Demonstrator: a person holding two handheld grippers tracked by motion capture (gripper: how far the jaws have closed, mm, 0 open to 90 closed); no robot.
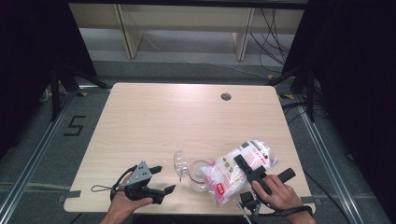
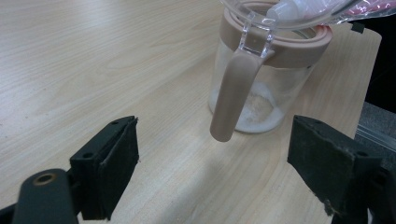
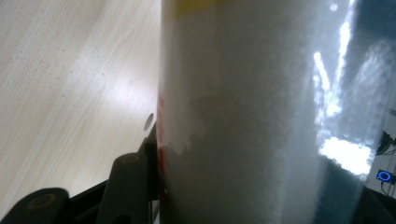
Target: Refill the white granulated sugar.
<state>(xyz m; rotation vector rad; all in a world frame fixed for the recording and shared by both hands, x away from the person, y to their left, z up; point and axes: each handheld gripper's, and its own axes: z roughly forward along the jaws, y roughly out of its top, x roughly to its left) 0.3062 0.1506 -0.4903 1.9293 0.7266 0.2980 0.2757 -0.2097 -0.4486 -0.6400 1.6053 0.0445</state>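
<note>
Light wooden table carries a clear jar near its front edge, lid swung open. Right gripper clamps a white-and-red bag, tilted over the jar's mouth. Left gripper rests just beside the jar, jaws spread wide, holding nothing.

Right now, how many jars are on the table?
1. The jar stands near the table's front edge, lid flipped open, under the bag tilted by the right claw. The bag may hide something behind it.
</note>
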